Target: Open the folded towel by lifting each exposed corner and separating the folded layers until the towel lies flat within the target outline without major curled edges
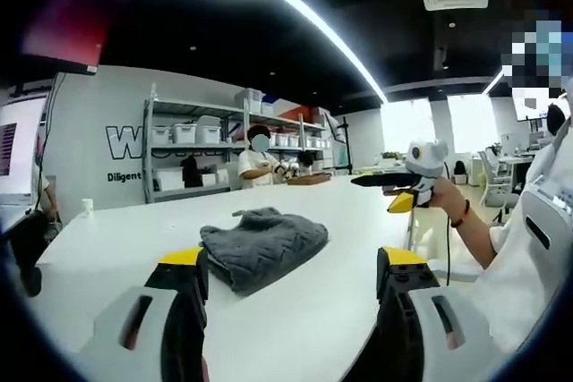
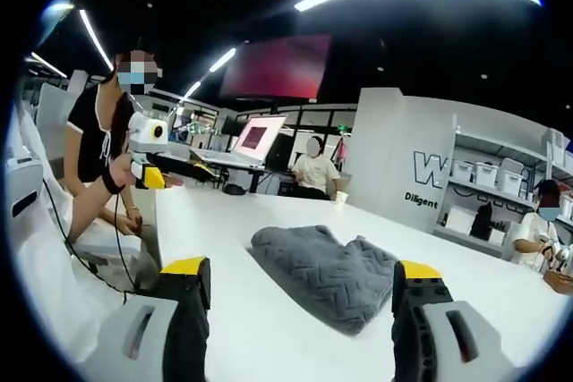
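- Left gripper view: grey towel [image 1: 262, 246] still folded on white table [image 1: 116, 248], at 12 o'clock ahead of left gripper [image 1: 293, 267], jaws wide apart, empty.
- Right gripper [image 2: 300, 279] likewise agape, empty.
- Unfolding not started; next likely needs pinching an exposed corner.

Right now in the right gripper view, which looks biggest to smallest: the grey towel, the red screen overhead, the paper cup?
1. Grey towel, nearest the camera.
2. Red screen, clearly farther off.
3. Paper cup, tiny.
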Available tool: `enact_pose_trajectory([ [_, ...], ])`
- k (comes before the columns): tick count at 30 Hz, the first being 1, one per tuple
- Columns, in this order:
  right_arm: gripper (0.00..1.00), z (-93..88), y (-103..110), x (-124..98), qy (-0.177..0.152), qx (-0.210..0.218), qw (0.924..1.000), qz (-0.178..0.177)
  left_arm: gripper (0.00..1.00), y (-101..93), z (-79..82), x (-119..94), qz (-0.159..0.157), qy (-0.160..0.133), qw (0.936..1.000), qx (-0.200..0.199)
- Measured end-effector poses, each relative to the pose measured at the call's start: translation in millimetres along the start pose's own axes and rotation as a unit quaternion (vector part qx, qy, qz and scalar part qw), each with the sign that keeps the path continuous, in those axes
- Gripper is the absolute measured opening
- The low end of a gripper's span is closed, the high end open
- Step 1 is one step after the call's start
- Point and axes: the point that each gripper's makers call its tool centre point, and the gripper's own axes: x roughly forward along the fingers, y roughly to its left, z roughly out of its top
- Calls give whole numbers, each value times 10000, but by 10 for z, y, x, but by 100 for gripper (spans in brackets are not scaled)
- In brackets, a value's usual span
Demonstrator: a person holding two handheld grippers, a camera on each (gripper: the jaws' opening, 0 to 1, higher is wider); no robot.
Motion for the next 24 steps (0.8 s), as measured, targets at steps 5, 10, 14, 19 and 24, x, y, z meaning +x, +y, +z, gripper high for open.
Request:
enact_pose_trajectory([
  [5,83,-5,-12,22,23,-10,10000,5,75,36,3,36,13,2,10000,-33],
  [10,83,-15,-12,35,45,-9,10000,16,75,47,-3,50,24,3,10000,-54],
  [14,82,-17,-13,45,53,-14,10000,20,75,50,-25,76,8,48,10000,-69],
  [19,82,-10,-11,54,38,6,10000,16,75,54,-36,97,-6,29,9999,-105],
  [24,82,-28,7,69,51,20,10000,35,74,57,-55,132,-34,43,9999,-129],
])
